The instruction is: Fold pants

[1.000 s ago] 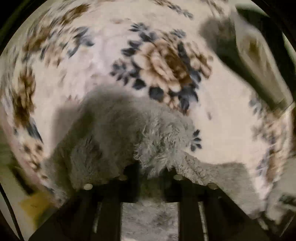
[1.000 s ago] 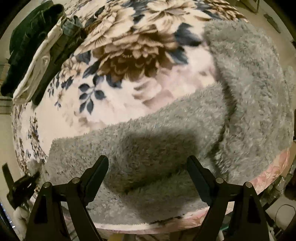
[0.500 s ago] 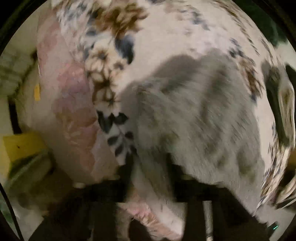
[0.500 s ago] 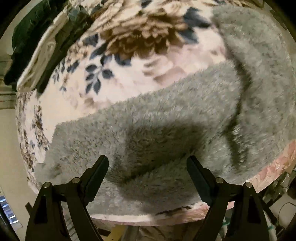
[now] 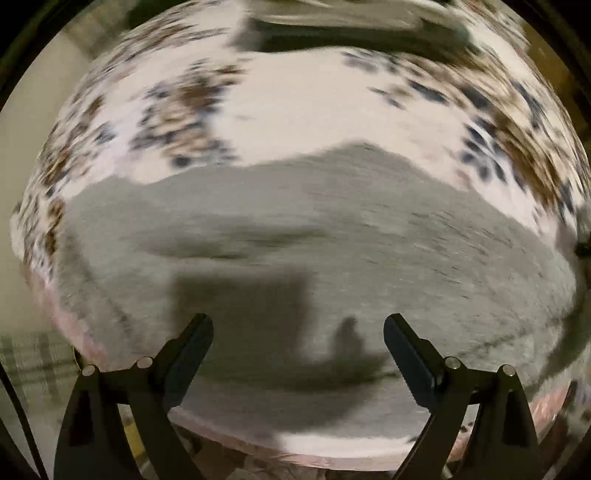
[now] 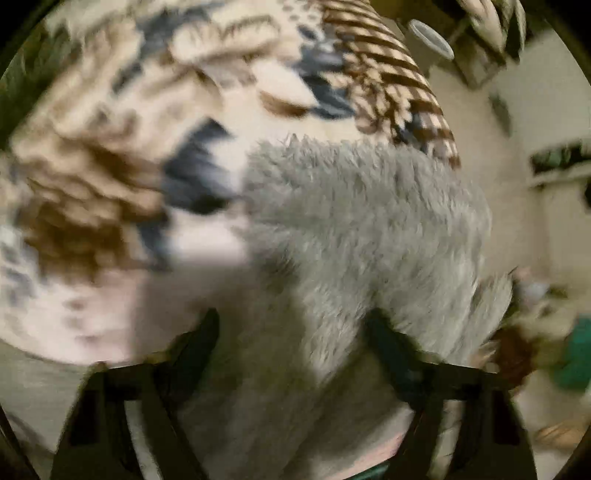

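The grey fleece pants lie spread across a floral blanket, reaching the bed's near edge. My left gripper hovers over them, pointing down. Its jaws are opening wide, with nothing held and only its shadow on the fleece. In the blurred right wrist view, an end of the pants bunches near the blanket's edge. My right gripper is low over it and its jaws are closing. Fleece lies between the fingers, which still stand apart.
A dark pile of other clothes lies at the far side of the blanket. The bed's pink edge runs just below my left fingers. A brown checked cloth, a white cylinder and floor clutter show on the right.
My left gripper let go of the fleece it pinched, opened wide and swung across the pants. My right gripper moved along the pants to their end and its fingers drew slightly closer.
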### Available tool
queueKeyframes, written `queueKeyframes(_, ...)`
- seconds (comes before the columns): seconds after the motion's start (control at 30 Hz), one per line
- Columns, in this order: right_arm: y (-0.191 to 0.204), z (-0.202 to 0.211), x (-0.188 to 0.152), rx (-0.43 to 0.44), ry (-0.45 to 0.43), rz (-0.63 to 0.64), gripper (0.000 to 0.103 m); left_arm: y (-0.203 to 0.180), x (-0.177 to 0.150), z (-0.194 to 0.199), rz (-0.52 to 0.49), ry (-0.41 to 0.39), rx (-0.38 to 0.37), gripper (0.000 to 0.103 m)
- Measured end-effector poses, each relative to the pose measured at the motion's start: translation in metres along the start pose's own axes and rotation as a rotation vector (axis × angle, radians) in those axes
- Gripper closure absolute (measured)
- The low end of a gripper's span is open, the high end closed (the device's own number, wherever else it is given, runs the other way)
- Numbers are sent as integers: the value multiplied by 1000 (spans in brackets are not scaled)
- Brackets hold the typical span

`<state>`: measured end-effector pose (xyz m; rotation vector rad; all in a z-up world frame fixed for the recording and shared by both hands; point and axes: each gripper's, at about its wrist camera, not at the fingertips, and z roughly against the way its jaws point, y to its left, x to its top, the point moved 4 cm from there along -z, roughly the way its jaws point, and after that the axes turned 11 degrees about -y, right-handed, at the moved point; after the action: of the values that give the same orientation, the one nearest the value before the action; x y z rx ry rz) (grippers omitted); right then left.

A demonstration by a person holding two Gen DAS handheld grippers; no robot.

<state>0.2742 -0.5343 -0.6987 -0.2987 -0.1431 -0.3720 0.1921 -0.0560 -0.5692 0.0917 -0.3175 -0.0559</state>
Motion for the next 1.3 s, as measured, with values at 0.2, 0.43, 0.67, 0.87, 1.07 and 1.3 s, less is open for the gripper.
queueKeyframes(0.2,-92,50,-39,85,-150,-354,92,-39,-2,9,-70,25,-58,9)
queueKeyframes(0.43,-184,13,-165,239,-26,-861,92,-76,-20,10,-128,60,-92,9)
queueKeyframes(0.67,-196,-20,-229,453,36,-1132,32,-118,-32,21,-224,38,-112,9)
queueKeyframes(0.87,-195,-29,-250,467,85,-1218,28,-144,-36,23,-275,35,-126,9)
queueKeyframes(1.07,-177,-39,-225,401,60,-1059,92,-164,-41,28,-296,25,-127,9)
queueKeyframes(1.3,-184,-48,-219,390,145,-956,90,-164,-49,33,-277,35,-133,9)
